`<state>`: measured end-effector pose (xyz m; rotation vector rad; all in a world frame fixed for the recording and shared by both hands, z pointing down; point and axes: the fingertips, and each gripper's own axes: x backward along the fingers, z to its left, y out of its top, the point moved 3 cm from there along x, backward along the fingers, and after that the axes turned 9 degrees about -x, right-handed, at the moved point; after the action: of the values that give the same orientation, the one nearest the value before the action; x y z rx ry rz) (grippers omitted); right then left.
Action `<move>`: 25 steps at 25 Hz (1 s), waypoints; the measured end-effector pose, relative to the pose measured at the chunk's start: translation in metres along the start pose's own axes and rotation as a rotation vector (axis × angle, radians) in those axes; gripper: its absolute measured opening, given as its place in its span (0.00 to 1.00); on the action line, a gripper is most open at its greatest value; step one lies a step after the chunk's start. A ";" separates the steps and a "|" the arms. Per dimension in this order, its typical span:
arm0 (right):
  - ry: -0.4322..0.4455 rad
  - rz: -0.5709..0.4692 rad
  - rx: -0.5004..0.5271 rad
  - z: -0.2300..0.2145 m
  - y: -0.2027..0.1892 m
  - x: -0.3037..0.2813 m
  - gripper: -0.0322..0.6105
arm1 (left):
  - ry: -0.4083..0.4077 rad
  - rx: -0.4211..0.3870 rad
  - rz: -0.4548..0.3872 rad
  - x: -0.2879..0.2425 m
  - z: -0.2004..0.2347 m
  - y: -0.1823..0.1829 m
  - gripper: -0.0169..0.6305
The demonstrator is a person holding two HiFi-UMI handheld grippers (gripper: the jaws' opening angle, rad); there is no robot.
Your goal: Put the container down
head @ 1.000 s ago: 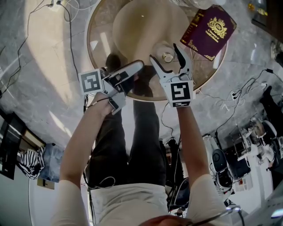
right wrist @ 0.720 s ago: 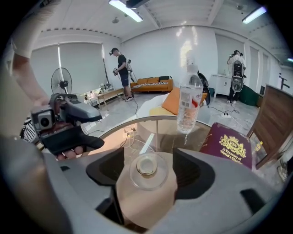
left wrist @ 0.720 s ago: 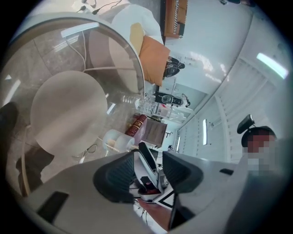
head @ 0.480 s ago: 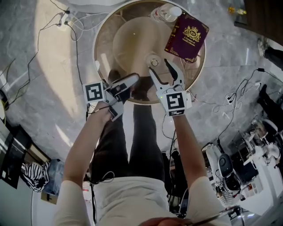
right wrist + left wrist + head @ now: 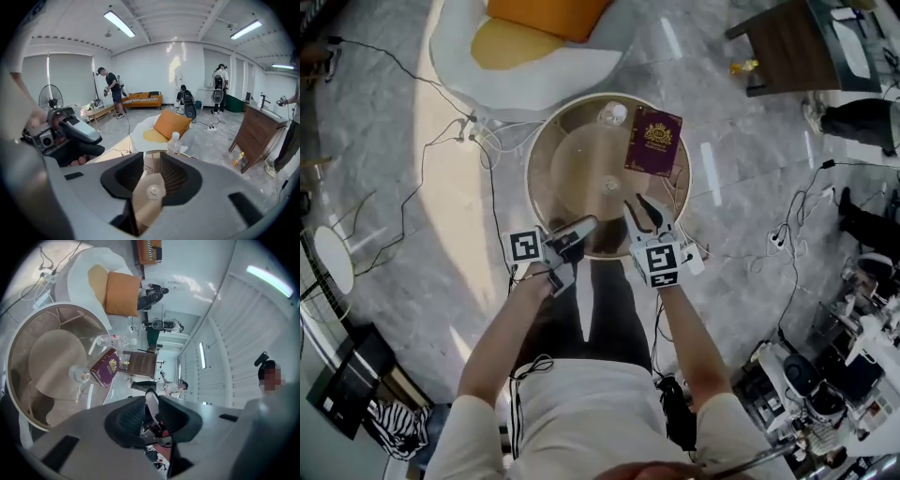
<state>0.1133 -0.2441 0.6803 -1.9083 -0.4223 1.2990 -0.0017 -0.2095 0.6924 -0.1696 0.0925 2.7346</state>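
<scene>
Container is down and standing free: small, clear and upright near the middle of the round glass table, axis straight up, nothing touching it. Right gripper is the nearer one, held high over the near rim. Along its jaws, the container sits below and ahead, right in line with the gap. Those jaws have just been closing, yet a slit shows between them and they clasp nothing. Left gripper, just beside it, points almost level across the table. Its jaws have been narrowing too, empty, a thin gap showing. Beyond the container lies a maroon booklet with a gold crest, its lettering too small to read. A capped clear bottle stands at the far rim, label unreadable.
</scene>
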 end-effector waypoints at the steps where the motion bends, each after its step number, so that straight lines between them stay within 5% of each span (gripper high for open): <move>1: -0.006 -0.007 -0.008 0.005 0.012 0.014 0.21 | 0.001 -0.004 0.010 0.003 -0.017 -0.003 0.16; 4: -0.020 -0.034 -0.042 0.018 0.046 0.052 0.18 | -0.008 -0.032 0.043 0.013 -0.062 -0.007 0.13; 8: -0.052 -0.064 -0.062 0.032 0.072 0.094 0.11 | -0.063 -0.169 0.079 0.027 -0.111 -0.007 0.10; 14: -0.085 -0.124 -0.105 0.068 0.098 0.158 0.08 | -0.044 -0.228 0.097 0.060 -0.165 -0.021 0.08; 25: -0.100 -0.195 -0.118 0.102 0.114 0.275 0.04 | -0.099 -0.391 0.067 0.092 -0.250 -0.070 0.06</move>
<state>0.1223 -0.0986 0.4012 -1.8508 -0.7317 1.2667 -0.0317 -0.1315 0.4299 -0.1394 -0.4737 2.7934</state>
